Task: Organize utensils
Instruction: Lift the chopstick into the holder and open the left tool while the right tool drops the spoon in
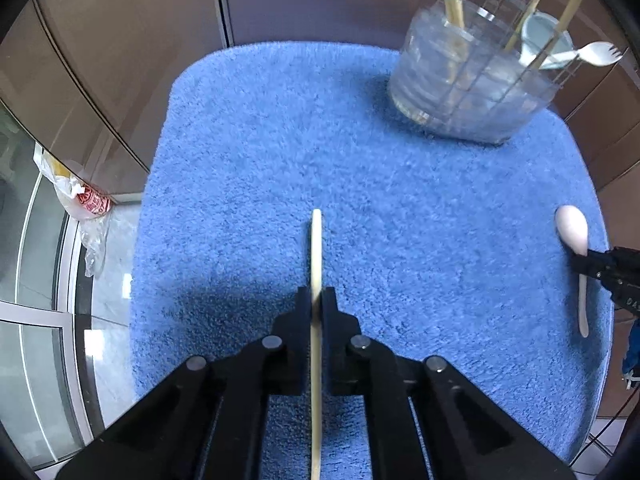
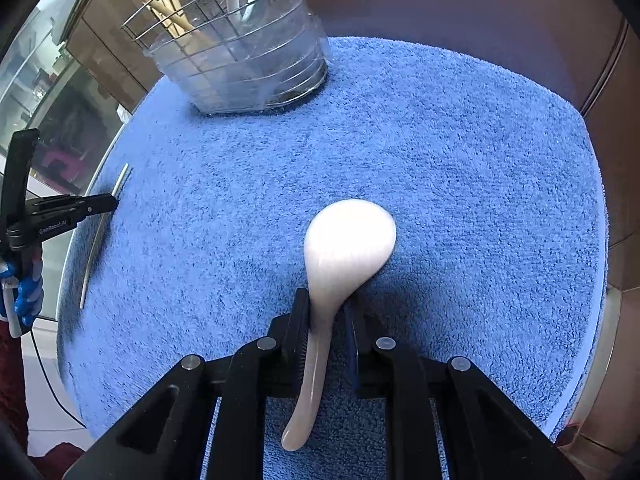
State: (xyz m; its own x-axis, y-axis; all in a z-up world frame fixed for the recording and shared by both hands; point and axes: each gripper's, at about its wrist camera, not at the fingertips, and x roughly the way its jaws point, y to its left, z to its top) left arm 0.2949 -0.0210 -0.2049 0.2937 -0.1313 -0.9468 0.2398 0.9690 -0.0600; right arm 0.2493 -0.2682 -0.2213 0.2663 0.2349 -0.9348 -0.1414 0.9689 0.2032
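- Left wrist view had the left gripper pinched on one thin pale chopstick, its two fingers closed flat against the stick with no gap showing.
- That chopstick ran straight forward between the fingers, its rounded tip out ahead over the blue mat and its back end passing under the gripper body.
- Right wrist view had the right gripper clamped on the neck of one white spoon, the left finger pressed to the handle, the right finger close on the other side.
- The spoon looked glossy and smooth, with a wide teardrop bowl forward of the fingertips and a curved handle trailing back beneath the gripper.
- Counted on the mat: one chopstick and one spoon, each in a gripper, plus one holder.
- One clear plastic holder with a wire grid basket inside stood at the far side of the mat, near its back edge.
- In the holder I counted three tan sticks, one white spork leaning out over the rim, and one pale scoop-like piece I could not make out clearly.
- Open blue mat lay between both grippers and the holder.
- The mat's rounded edges fell off to brown panels behind and right, glass to the left.
- One plastic bag sat beyond the left edge.
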